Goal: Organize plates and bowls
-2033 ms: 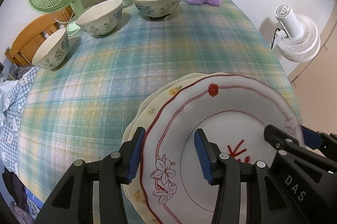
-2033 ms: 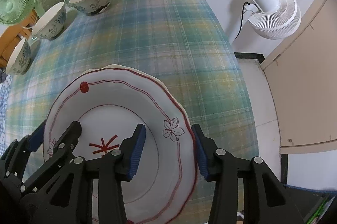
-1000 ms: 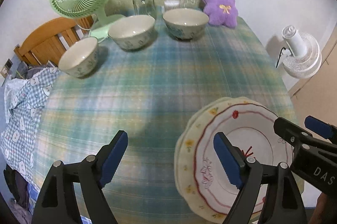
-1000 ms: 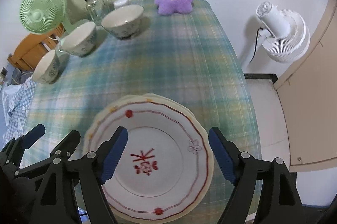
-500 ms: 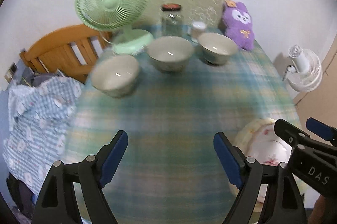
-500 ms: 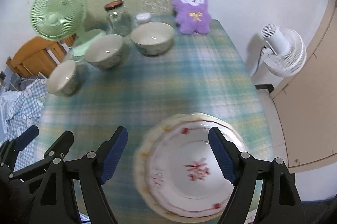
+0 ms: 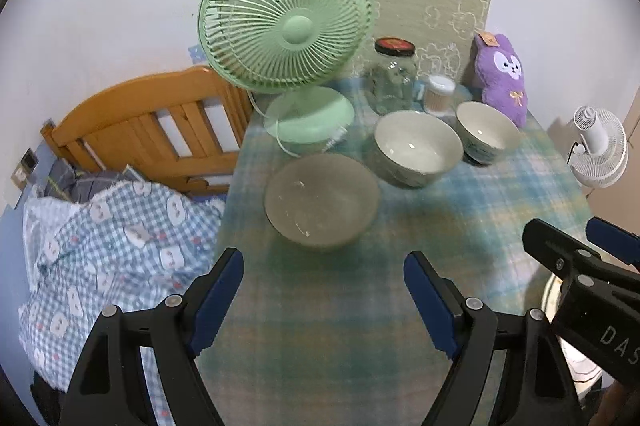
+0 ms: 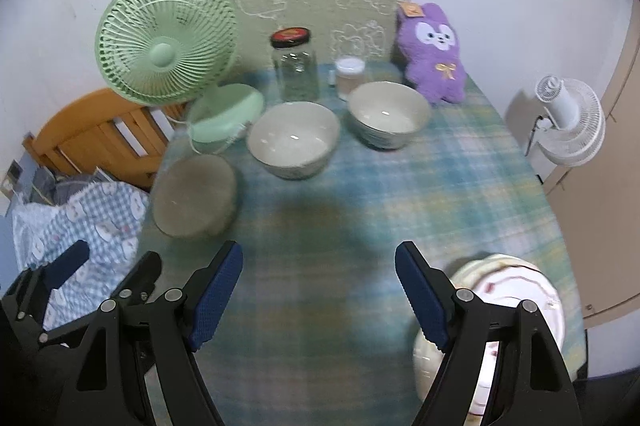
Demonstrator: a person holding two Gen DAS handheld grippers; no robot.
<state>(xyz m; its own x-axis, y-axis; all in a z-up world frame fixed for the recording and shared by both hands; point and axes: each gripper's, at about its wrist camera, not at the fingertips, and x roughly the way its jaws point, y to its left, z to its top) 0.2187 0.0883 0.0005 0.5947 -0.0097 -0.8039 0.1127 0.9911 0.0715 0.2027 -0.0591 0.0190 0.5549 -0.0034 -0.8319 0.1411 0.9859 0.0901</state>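
Note:
Three patterned bowls stand in a row on the plaid table: the near-left bowl (image 7: 322,200) (image 8: 195,195), the middle bowl (image 7: 418,148) (image 8: 293,139) and the far-right bowl (image 7: 486,132) (image 8: 388,114). A stack of plates (image 8: 516,306) lies at the table's near right, partly behind my right finger; its edge shows in the left wrist view (image 7: 552,300). My left gripper (image 7: 323,294) is open and empty, just short of the near-left bowl. My right gripper (image 8: 319,288) is open and empty above the table's middle.
A green desk fan (image 7: 286,26) (image 8: 168,38), a glass jar (image 7: 394,78) (image 8: 295,64), a small white-lidded container (image 8: 350,72) and a purple plush toy (image 7: 502,78) (image 8: 434,46) stand at the back. A wooden bed frame (image 7: 148,130) and checked bedding (image 7: 104,258) lie left. A white floor fan (image 8: 570,122) stands right.
Both grippers opened, let go of the plate stack, and pulled back. The left gripper swung left toward the near-left bowl; the plates now sit at the right edge.

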